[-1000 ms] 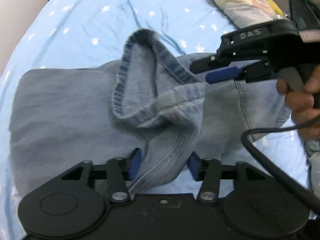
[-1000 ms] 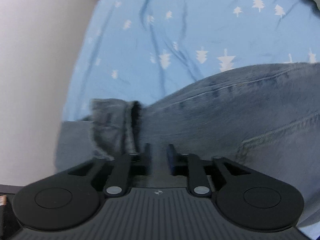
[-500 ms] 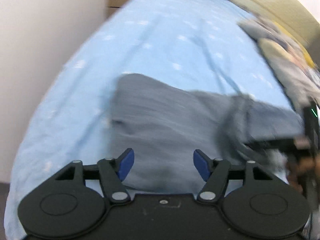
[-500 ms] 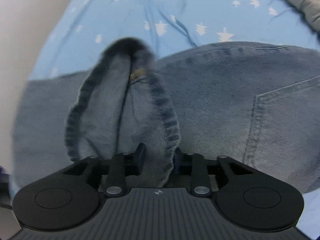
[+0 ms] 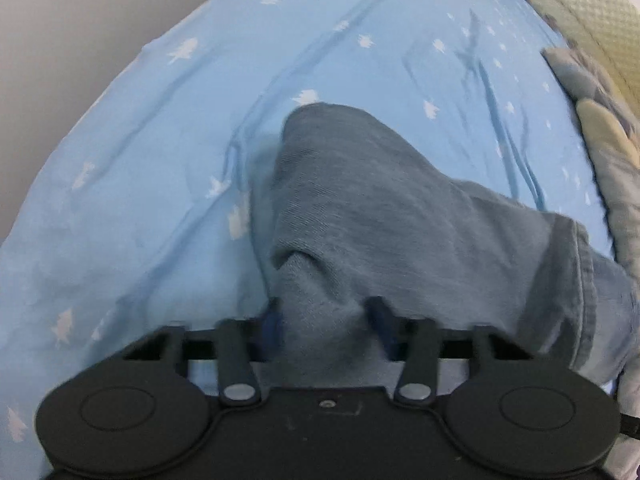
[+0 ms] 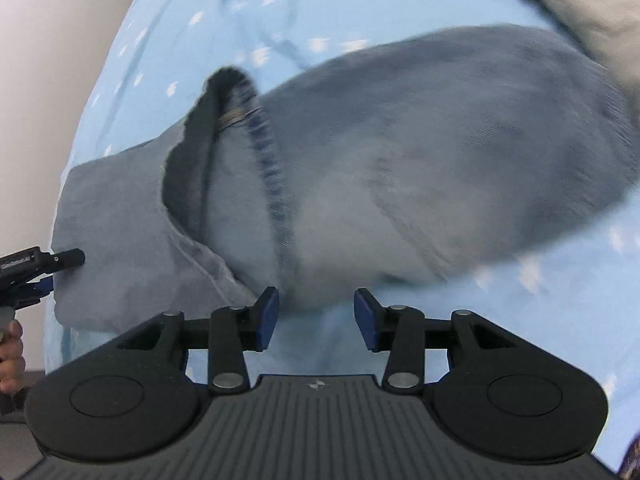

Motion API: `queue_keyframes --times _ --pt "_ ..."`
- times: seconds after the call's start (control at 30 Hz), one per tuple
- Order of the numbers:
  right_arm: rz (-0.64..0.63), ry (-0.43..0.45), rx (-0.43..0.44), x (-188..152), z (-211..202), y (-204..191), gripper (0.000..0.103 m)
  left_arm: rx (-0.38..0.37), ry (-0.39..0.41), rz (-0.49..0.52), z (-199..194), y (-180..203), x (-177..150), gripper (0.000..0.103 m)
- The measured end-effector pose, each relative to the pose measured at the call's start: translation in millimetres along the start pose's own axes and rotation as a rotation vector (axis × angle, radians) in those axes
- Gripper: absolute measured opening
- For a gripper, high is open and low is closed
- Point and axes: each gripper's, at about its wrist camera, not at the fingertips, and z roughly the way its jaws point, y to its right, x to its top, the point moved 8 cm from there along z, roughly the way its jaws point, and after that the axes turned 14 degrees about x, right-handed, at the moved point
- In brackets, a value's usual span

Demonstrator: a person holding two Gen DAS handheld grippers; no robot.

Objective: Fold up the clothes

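A pair of blue denim jeans (image 5: 400, 216) lies folded on the light blue bed sheet (image 5: 160, 160). My left gripper (image 5: 325, 318) is shut on a bunched edge of the jeans, and the cloth fills the space between its fingers. In the right wrist view the jeans (image 6: 420, 160) lie in a heap with a folded leg hem (image 6: 240, 140) standing up. My right gripper (image 6: 316, 316) is open and empty just in front of the near edge of the jeans. The left gripper also shows at the left edge of the right wrist view (image 6: 52, 270), at the denim's corner.
The sheet has a white tree pattern and several creases. A patterned quilt (image 5: 600, 140) and a textured green cover (image 5: 580, 8) lie along the right side. A pale wall (image 6: 48, 60) borders the bed on the left. A grey blanket (image 6: 580, 0) lies at the top right.
My left gripper has gone from open above the jeans to shut on their edge. My right gripper has let go of the denim it held and now stands open, pulled back.
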Motion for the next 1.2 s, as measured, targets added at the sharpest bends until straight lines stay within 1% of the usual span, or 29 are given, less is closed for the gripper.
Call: queue_keyframes --times 0.03,0.07,0.17,0.27,0.33,0.37,0.47,0.57,0.67,0.77,0.83,0.93,1.0,1.1,1.2 --pt "0.018 0.012 -0.009 -4.4 -7.2 8.1 0.045 0.006 0.006 0.009 -4.5 3.0 0.6 0.026" --pt "0.038 0.021 -0.019 -8.9 -12.5 16.3 0.045 0.017 0.023 0.029 -12.7 8.8 1.0 0.023" --pt "0.110 0.053 -0.040 -20.2 -26.7 44.3 0.045 0.048 0.075 0.092 -39.9 28.1 1.8 0.021" --pt "0.164 0.112 -0.028 -25.5 -39.1 63.2 0.045 0.059 0.146 0.147 -85.4 56.0 2.6 0.018" --pt "0.153 0.133 -0.007 -28.4 -40.8 68.9 0.045 0.048 0.186 0.157 -116.7 78.9 4.1 0.017" --pt "0.141 0.137 0.005 -29.8 -41.4 70.4 0.045 0.044 0.202 0.167 -129.5 91.2 4.5 0.017" --pt "0.091 0.151 0.039 -33.5 -46.3 73.3 0.044 0.006 0.241 0.208 -171.2 143.8 2.9 0.016" --pt "0.062 0.171 0.069 -37.5 -52.1 77.9 0.044 -0.021 0.263 0.265 -199.2 207.3 -5.4 0.016" --pt "0.069 0.196 0.107 -44.3 -63.3 90.2 0.045 -0.042 0.269 0.319 -202.3 273.6 -17.3 0.016" --pt "0.053 0.210 0.117 -53.0 -72.0 106.4 0.044 -0.062 0.272 0.379 -200.2 337.0 -29.6 0.016" --pt "0.049 0.218 0.098 -60.0 -78.4 120.5 0.044 -0.075 0.270 0.433 -188.9 376.6 -39.5 0.016" --pt "0.094 0.242 0.068 -66.3 -86.1 146.3 0.044 -0.087 0.268 0.507 -168.4 433.2 -56.0 0.016" --pt "0.125 0.263 0.055 -69.1 -90.6 160.6 0.044 -0.102 0.247 0.530 -150.8 467.3 -67.7 0.016" --pt "0.173 0.281 0.054 -73.9 -93.4 178.3 0.044 -0.111 0.238 0.597 -128.2 514.4 -89.7 0.016" --pt "0.192 0.290 0.050 -79.6 -97.5 192.8 0.044 -0.117 0.202 0.645 -100.7 549.3 -113.8 0.016"
